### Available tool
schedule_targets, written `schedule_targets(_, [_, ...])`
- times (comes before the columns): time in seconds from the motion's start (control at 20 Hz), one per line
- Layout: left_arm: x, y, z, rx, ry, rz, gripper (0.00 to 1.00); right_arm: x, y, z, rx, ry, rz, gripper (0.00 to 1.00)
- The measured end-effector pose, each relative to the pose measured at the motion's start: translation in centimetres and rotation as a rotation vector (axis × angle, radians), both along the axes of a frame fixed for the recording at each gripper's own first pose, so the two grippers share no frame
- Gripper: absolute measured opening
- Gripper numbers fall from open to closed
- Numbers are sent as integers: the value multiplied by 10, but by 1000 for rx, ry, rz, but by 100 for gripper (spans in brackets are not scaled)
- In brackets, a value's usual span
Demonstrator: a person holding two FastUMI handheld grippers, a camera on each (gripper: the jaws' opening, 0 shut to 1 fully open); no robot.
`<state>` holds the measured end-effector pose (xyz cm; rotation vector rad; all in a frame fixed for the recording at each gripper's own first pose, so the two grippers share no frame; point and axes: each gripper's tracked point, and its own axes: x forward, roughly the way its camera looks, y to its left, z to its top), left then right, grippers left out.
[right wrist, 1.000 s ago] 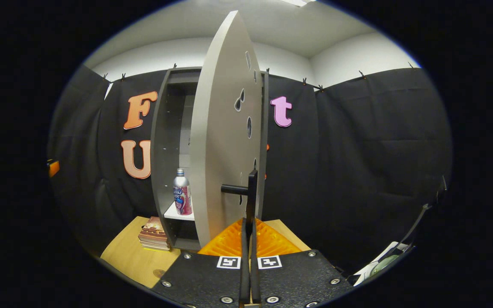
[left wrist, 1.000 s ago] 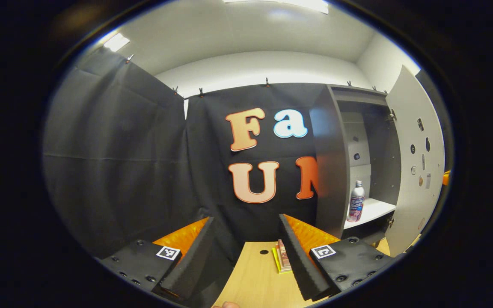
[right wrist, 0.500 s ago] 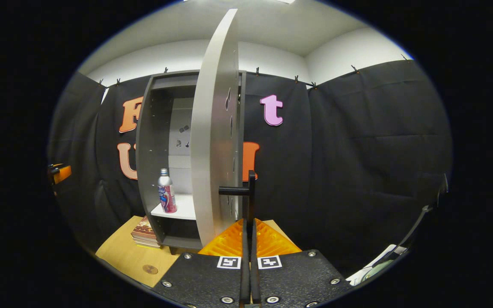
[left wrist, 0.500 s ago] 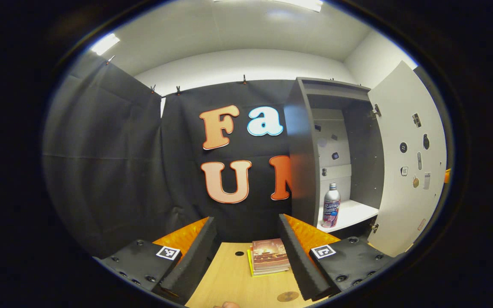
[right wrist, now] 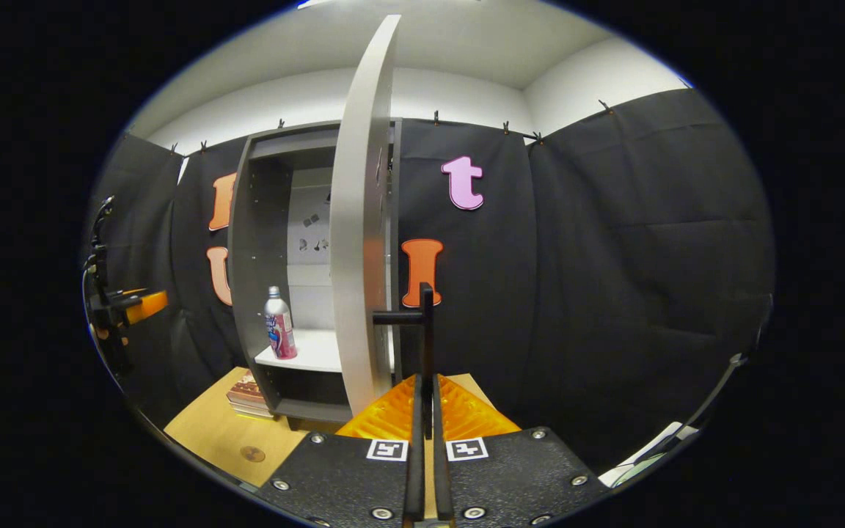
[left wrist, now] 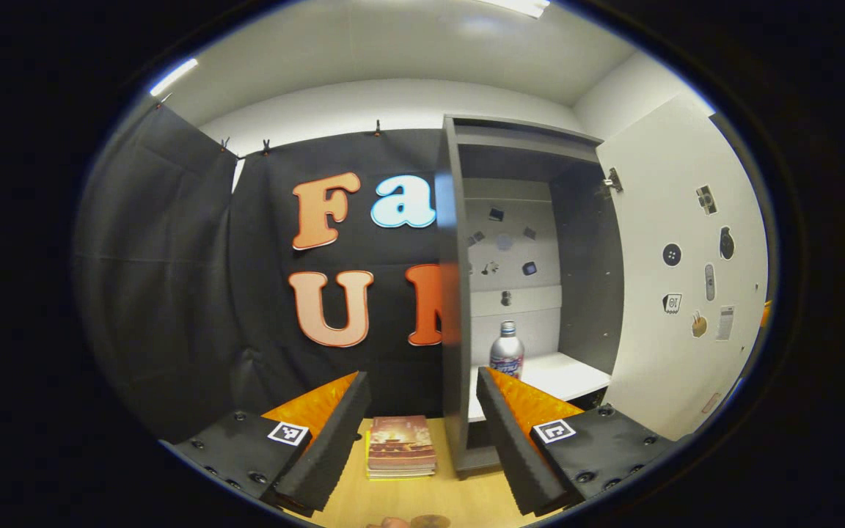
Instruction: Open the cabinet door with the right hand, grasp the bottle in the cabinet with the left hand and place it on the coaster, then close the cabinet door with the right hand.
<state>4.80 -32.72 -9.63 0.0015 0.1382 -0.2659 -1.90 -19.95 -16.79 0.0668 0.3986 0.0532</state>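
On the white shelf [left wrist: 562, 374] inside the open cabinet [left wrist: 455, 293], the bottle [left wrist: 507, 357] stands straight up with its cap on top. The left claw [left wrist: 422, 422] is spread wide above the desk [left wrist: 400, 499], well apart from the bottle. The right claw [right wrist: 427, 411] is pinching the door handle [right wrist: 422, 323].

Your left gripper [left wrist: 422, 433] is held level with its fingers [left wrist: 323, 455] spread wide apart and nothing between them. Your right gripper [right wrist: 427, 411] has its fingers pressed together on the door handle [right wrist: 422, 323], gripping the vertical bar. In the right gripper view, your left gripper [right wrist: 125, 308] hangs off to the left of the handle.
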Motion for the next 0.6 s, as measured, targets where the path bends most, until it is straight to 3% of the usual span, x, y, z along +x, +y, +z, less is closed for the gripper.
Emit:
schedule_targets(0.4, [30,-104,-22,-5,16,-90,97,-11,-73,-2,-4,4,-102,9])
schedule_targets(0.6, [58,-135,-36,1,21,-92,96,-2,-101,-7,-26,3,-145,19])
